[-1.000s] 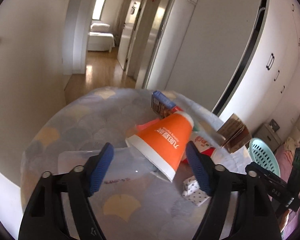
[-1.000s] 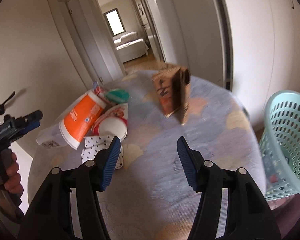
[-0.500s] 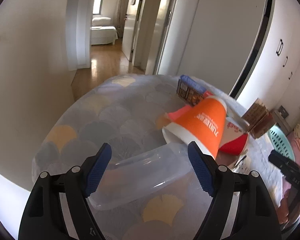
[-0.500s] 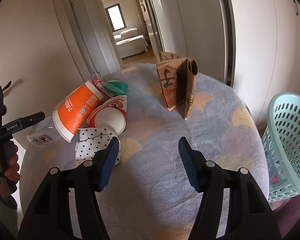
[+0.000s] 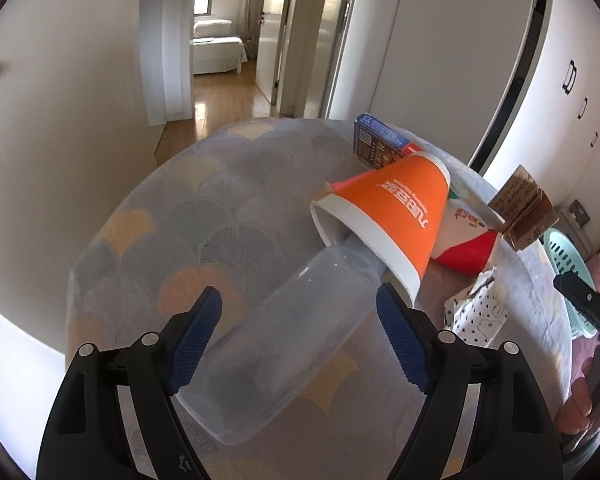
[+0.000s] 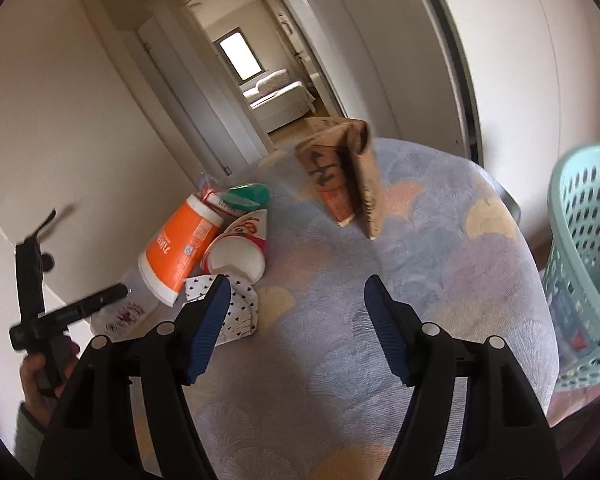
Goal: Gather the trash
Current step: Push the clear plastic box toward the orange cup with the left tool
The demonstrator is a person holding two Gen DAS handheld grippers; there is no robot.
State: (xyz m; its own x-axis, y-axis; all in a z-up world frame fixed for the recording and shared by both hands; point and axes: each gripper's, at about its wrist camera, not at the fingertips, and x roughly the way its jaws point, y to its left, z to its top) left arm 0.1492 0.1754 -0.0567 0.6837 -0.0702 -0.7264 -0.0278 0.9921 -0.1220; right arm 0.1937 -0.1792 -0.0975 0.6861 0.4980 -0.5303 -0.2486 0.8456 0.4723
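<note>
The left gripper [image 5: 298, 336] is seen spread wide, pitched steeply down at the table [image 5: 220, 208], and a clear plastic bottle [image 5: 284, 344] is framed between its blue pads [image 5: 196, 336]. The pads are not pressed on the bottle; a gap is visible on the right side, so nothing is grasped there. The bottle is laid on its side, its narrow end pushed into the mouth of an orange paper cup [image 5: 396, 216] at about 1 o'clock from the gripper. Behind the orange cup, at 1 o'clock again, a blue snack box [image 5: 376, 144] is propped. A red-and-white cup [image 5: 468, 240] is tucked against the orange cup's right side, and a polka-dot paper scrap [image 5: 480, 312] is found at 3 o'clock of the bottle's neck.

The right gripper [image 6: 296, 320] is held lower-angled over bare cloth, jaws released and just been opening, with nothing between them. From that view the left hand [image 6: 48, 368] is caught at 9 o'clock, wrapped round the handle. A folded brown paper bag [image 6: 340, 172] is stood at 12 o'clock, well apart from the cup pile at 10 o'clock. A mint laundry-style basket [image 6: 584, 264] is placed off the table's edge at 3 o'clock; something is lying inside, too blurred to name.
</note>
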